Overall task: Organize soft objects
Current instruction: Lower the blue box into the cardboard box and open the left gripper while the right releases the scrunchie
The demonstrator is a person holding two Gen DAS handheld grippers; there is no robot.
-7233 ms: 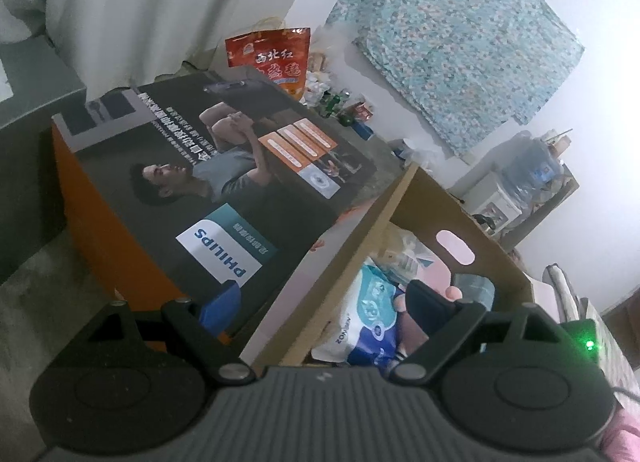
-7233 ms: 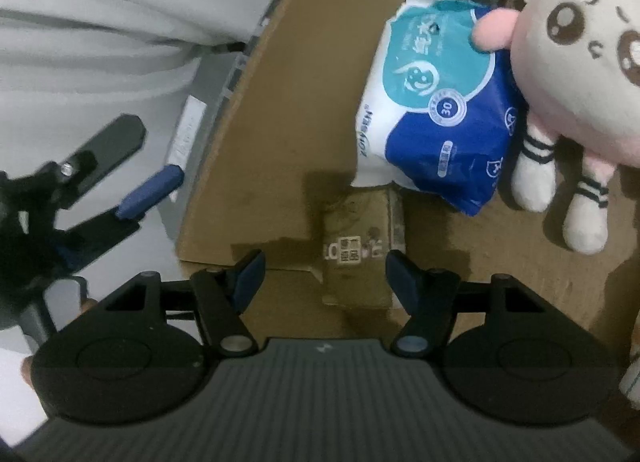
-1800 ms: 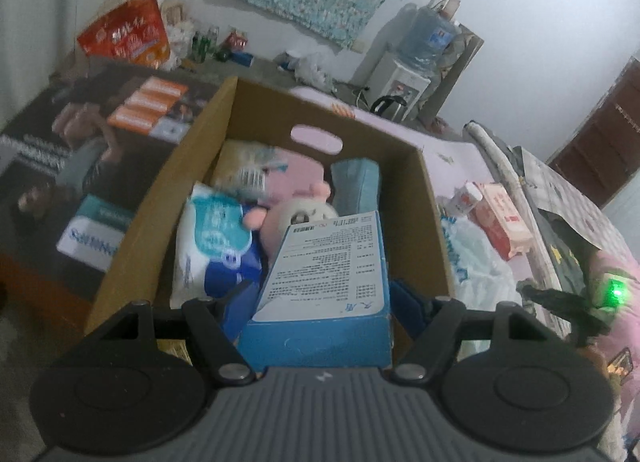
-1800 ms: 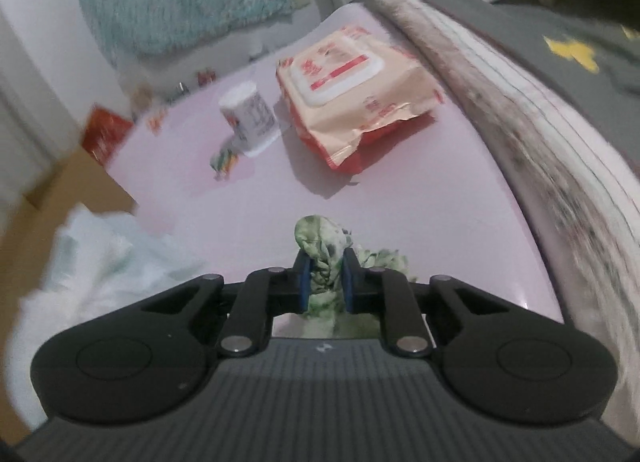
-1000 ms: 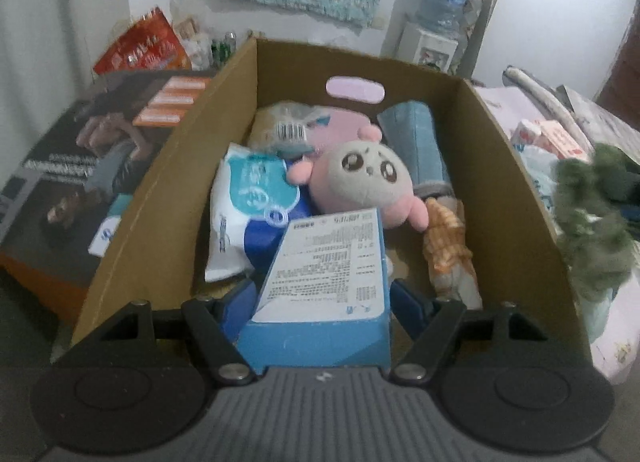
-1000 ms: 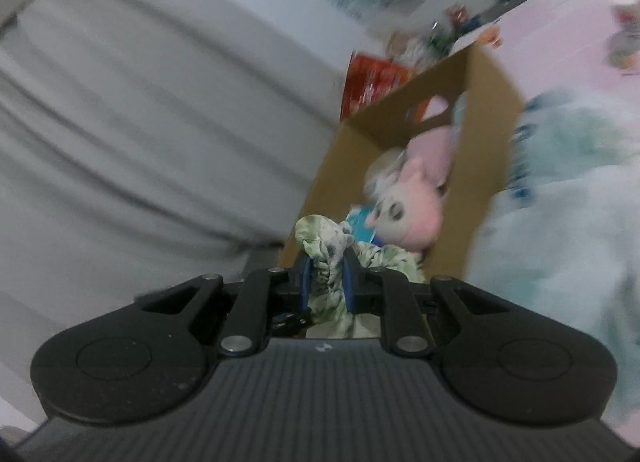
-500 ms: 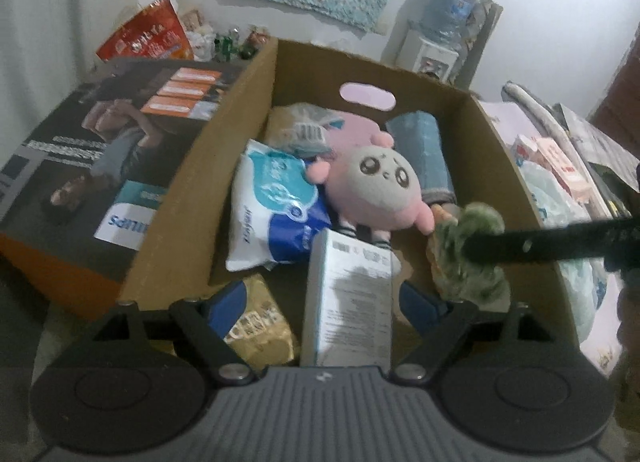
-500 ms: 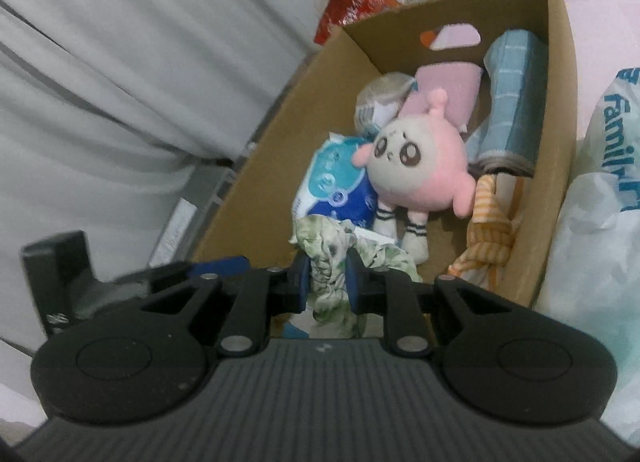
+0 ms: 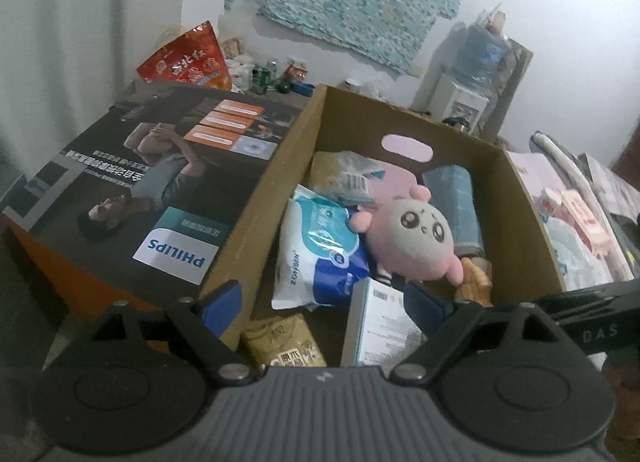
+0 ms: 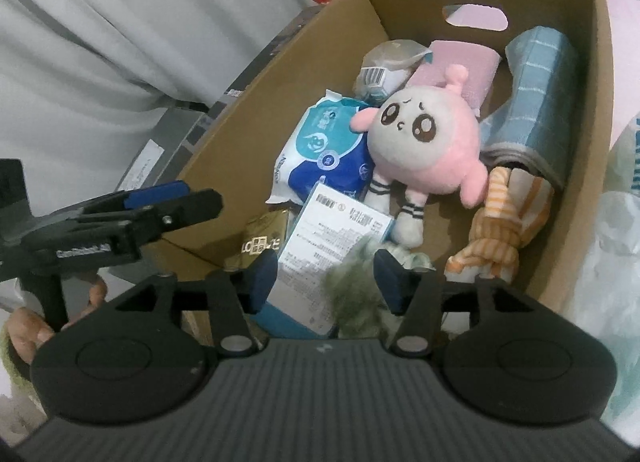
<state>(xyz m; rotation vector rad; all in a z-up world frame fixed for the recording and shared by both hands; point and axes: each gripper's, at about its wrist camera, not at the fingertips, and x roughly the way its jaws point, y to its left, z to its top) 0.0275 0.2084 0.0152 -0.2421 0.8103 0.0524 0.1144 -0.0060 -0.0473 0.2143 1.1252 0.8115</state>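
A cardboard box (image 9: pixel 260 197) holds a pink plush (image 9: pixel 416 238), a blue wipes pack (image 9: pixel 320 250), a rolled blue towel (image 9: pixel 456 197), an orange striped cloth (image 10: pixel 500 238) and a blue-and-white carton (image 9: pixel 376 326). My left gripper (image 9: pixel 322 302) hovers over the box's near end. Its jaws are opening and the carton lies loose below them, untouched by the pads. My right gripper (image 10: pixel 327 278) is over the same end, its jaws opening. A blurred green cloth (image 10: pixel 356 294) sits between its fingers and neither pad presses on it.
A dark Philips box (image 9: pixel 140 189) lies left of the cardboard box, with a red snack bag (image 9: pixel 188 57) behind it. A white plastic bag (image 10: pixel 616 242) and a pink wipes pack (image 9: pixel 580 217) lie on the right. A grey curtain (image 10: pixel 100 41) hangs on the left.
The left jaws let go of the blue-and-white carton, which now lies in the box. The right gripper carried the green cloth over the box and its jaws spread off it.
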